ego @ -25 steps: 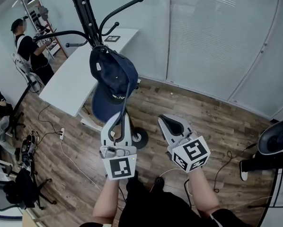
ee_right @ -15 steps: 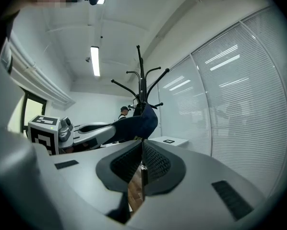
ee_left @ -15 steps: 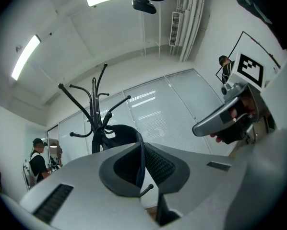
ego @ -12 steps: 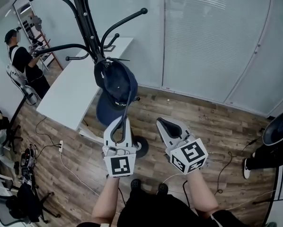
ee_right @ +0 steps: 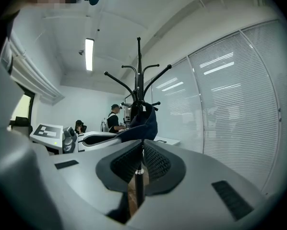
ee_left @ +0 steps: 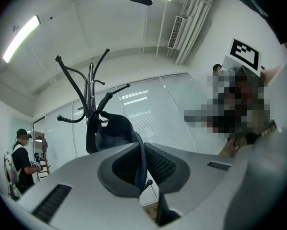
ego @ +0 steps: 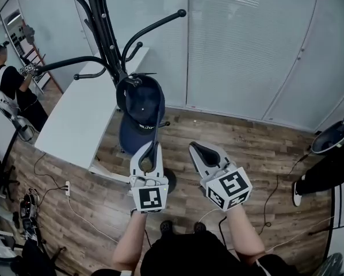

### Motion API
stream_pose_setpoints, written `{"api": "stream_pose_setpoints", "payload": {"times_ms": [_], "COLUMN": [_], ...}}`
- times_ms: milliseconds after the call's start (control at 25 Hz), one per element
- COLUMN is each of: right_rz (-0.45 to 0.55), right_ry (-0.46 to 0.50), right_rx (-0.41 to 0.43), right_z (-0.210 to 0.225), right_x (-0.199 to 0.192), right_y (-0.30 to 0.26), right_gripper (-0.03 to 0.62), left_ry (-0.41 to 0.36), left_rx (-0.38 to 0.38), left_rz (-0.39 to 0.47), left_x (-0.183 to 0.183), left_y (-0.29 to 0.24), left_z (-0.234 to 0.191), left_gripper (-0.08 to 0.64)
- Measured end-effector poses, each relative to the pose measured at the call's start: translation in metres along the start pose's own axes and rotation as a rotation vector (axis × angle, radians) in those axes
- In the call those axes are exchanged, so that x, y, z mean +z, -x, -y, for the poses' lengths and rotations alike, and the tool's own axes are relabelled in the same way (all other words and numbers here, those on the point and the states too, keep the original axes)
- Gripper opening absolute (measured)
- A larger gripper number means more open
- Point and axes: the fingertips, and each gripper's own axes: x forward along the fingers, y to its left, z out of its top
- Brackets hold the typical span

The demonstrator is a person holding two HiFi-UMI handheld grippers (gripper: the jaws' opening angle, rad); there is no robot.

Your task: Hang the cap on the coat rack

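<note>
- Jaws of our left gripper (ego: 152, 148) are pressed together on the thin brim edge of the dark navy fabric cap (ego: 140, 105); the left gripper view shows that edge running between them.
- We see the cap's crown over a lower hook of the black metal coat rack (ego: 106, 33), with the brim hanging down toward our left gripper.
- Our right gripper (ego: 199, 151) sits just beside the left one with its jaws closed and nothing held.
- Behind the rack stands a long white table (ego: 74, 119) on a wooden plank floor (ego: 241, 148).
</note>
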Motion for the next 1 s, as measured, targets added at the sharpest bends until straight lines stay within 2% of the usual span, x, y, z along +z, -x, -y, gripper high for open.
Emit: {"api": "stream_pose_setpoints", "payload": {"times_ms": [600,800,1000], "right_rz": [-0.041,-0.052,-0.063], "right_ry": [-0.024,-0.03,-0.029], "right_rx": [-0.135,-0.17,-0.181], "right_z": [-0.025,-0.03,-0.035], "right_x": [-0.022,-0.025,-0.026], "right_y": [-0.011,-0.011,-0.011], "right_gripper": [0.032,0.034,0.034], "left_ry": [0.053,0.044,0.106], "left_rx": [-0.184,-0.233,-0.28], "left_rz": [-0.027,-0.085,-0.109], "left_x": [-0.053,-0.077,-0.089], "left_y": [-0.012,-0.013,-0.013], "left_z": [0.003,0.008,0.015], "left_gripper": [0.07,0.084,0.092]}}
